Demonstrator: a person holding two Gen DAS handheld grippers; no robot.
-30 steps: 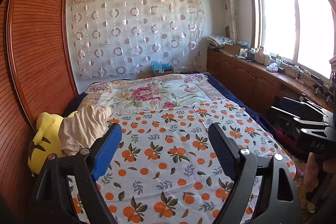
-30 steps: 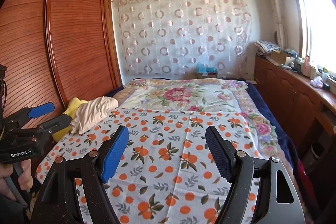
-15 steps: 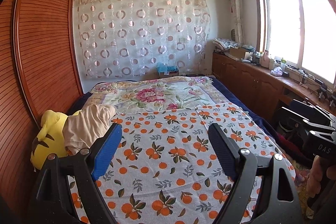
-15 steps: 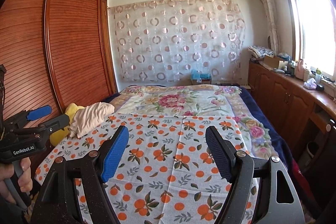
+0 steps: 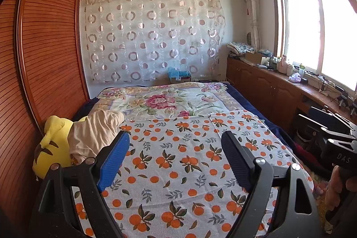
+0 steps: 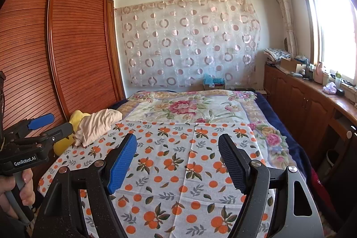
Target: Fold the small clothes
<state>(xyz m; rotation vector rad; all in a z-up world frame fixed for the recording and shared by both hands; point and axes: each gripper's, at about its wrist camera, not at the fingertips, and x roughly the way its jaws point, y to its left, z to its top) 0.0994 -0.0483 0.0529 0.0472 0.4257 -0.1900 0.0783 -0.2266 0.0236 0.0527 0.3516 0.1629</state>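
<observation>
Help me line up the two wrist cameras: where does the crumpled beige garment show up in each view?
Left wrist view: beige garment at the left edge of the bed, just beyond the left gripper, lying against the yellow plush toy.
Right wrist view: it sits left of centre, beyond the right gripper.
Shared landmark: the orange-print sheet, which the garment's near edge overlaps in both views.

Sharp, daylit; blown-out window (image 5: 321, 32); fisheye-bent edges.
</observation>
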